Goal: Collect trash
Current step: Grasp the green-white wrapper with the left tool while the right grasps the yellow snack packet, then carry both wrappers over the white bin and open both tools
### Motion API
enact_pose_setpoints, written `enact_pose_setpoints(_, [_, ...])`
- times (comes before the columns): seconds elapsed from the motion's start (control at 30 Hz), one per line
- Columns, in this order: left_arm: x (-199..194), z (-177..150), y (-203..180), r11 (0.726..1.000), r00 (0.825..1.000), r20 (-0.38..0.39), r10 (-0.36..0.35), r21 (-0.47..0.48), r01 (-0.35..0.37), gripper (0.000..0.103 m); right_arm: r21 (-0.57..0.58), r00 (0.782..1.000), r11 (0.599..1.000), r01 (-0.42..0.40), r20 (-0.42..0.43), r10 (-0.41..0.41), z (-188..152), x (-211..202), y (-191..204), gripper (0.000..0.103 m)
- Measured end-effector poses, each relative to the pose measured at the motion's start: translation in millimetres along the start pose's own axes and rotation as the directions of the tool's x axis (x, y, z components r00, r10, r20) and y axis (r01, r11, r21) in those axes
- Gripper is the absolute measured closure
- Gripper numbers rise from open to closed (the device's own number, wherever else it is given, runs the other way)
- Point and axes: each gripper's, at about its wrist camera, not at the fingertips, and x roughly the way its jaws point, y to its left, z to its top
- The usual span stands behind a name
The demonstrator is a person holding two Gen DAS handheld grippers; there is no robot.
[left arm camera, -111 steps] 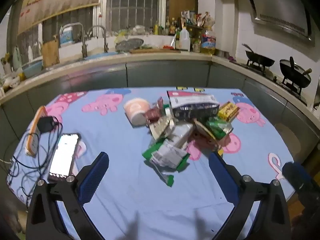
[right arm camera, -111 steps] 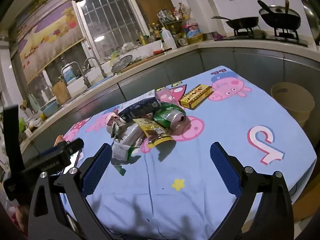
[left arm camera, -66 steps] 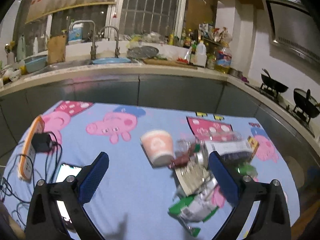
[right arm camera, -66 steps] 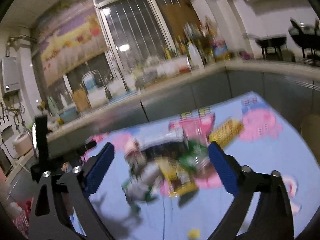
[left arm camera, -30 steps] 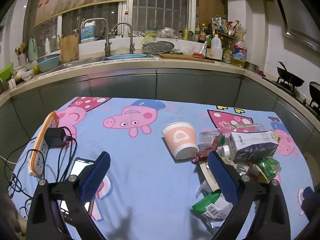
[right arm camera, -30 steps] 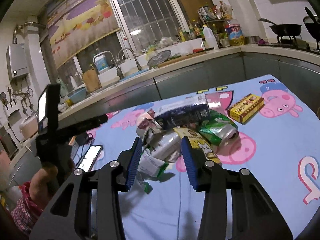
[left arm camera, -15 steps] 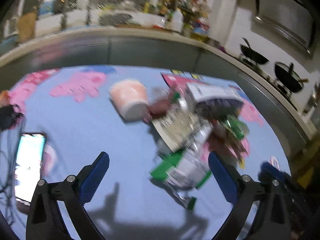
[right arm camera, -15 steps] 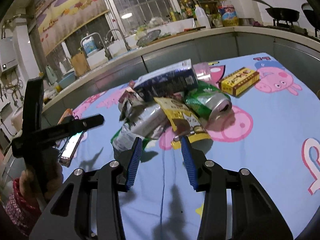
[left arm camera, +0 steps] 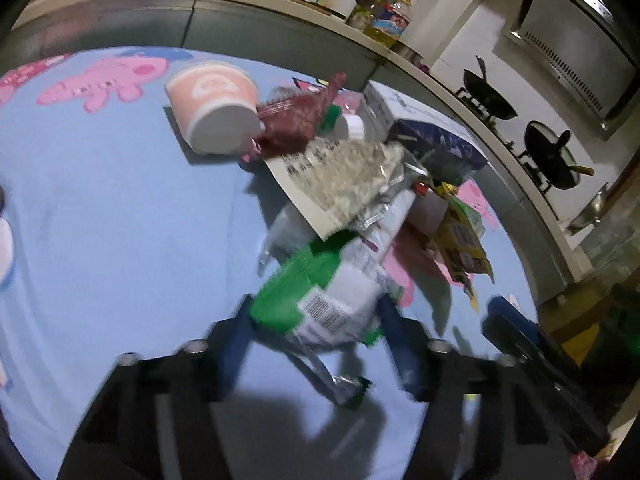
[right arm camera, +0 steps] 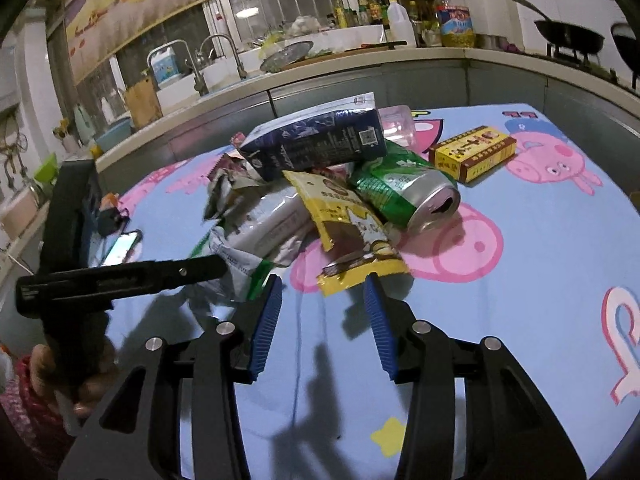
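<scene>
Two grippers work the same heap of trash on my blue cartoon-print counter (right arm camera: 520, 280). My left gripper (left arm camera: 316, 320) has just been closing, and a green-and-white wrapper (left arm camera: 320, 296) sits between its blue pads; motion blur smears both pads and the wrapper's edges, so I cannot tell whether they press on it yet. My right gripper (right arm camera: 320, 312) has just been opening a little and its pads stand apart with only bare cloth between them, just short of a yellow snack packet (right arm camera: 348, 224), whose near corner lies close to the right pad. Behind the packet a green can (right arm camera: 404, 196) lies on its side, its mouth toward me, with a dark blue carton (right arm camera: 320, 144) propped on the heap and a yellow box (right arm camera: 474, 152) apart to the right. From the left wrist view a pink paper cup (left arm camera: 216, 108) lies tipped beside a dark red wrapper (left arm camera: 296, 124); the lower layers of the pile are buried. A phone (right arm camera: 124, 246) shows partly behind the left gripper's body, and the person's hand (right arm camera: 80, 380) on its handle is cut off at the edge.
</scene>
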Motion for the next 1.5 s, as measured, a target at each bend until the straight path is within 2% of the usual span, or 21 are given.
enact_pose_setpoints(0.07, [-0.1,-1.9,-2.6,1.000,1.000,-0.004,-0.013,0.007,0.013,0.074,-0.018,1.000,1.000,0.025,0.009,-0.025,1.7,3.9,0.0,0.052])
enact_pose_setpoints(0.17, [-6.8,-3.5,-7.1,0.999,1.000,0.001,-0.024,0.026,0.024,0.090,-0.053,0.998,0.997,0.061,0.024,-0.060,4.6,11.2,0.6,0.051])
enact_pose_setpoints(0.23, [-13.4,-5.1,-9.8,0.999,0.999,0.008,-0.035,0.040,0.035,0.096,-0.068,0.997,0.995,0.072,0.029,-0.071,6.7,15.9,0.8,0.051])
enact_pose_setpoints(0.4, [-26.9,-8.1,-13.0,0.998,0.999,0.028,-0.043,0.051,0.041,0.098,-0.110,0.994,0.988,0.105,0.036,-0.101,12.6,32.2,-0.2,0.051])
enact_pose_setpoints(0.43, [-30.1,-8.0,-13.5,0.998,0.998,0.028,-0.049,0.050,0.048,0.099,-0.114,0.994,0.988,0.107,0.039,-0.103,13.8,33.6,-1.0,0.056])
enact_pose_setpoints(0.47, [-33.6,-7.7,-14.9,0.997,0.998,0.030,-0.054,0.053,0.053,0.099,-0.117,0.994,0.987,0.109,0.040,-0.105,15.2,34.7,-1.2,0.064])
enact_pose_setpoints(0.5, [-38.4,-7.3,-18.0,0.996,0.998,0.036,-0.058,0.063,0.056,0.099,-0.125,0.994,0.986,0.109,0.037,-0.105,16.4,36.0,-1.5,0.088])
enact_pose_setpoints(0.53, [-43.2,-7.6,-20.8,0.996,0.997,0.042,-0.060,0.074,0.057,0.099,-0.128,0.995,0.987,0.098,0.028,-0.095,17.0,36.7,-2.5,0.101])
enact_pose_setpoints(0.83, [-79.0,0.8,-36.3,0.990,0.991,0.111,-0.071,0.125,0.057,0.099,-0.074,0.997,0.996,-0.041,0.056,0.045,11.1,-7.7,-4.4,0.102])
enact_pose_setpoints(1.13, [-103.5,27.8,-62.6,0.978,0.977,0.202,-0.062,0.207,0.020,0.099,0.104,0.976,0.975,-0.197,0.111,0.185,27.8,-41.3,-32.5,0.102])
enact_pose_setpoints(1.3, [-99.7,41.6,-88.6,0.963,0.974,0.209,-0.084,0.270,0.026,0.099,0.128,0.974,0.973,-0.191,0.147,0.172,30.5,-52.5,-45.2,0.102])
enact_pose_setpoints(1.5, [-73.3,52.7,-128.0,0.935,0.979,0.169,-0.118,0.351,0.053,0.099,0.167,0.977,0.975,-0.145,0.177,0.115,31.8,-59.3,-72.7,0.102])
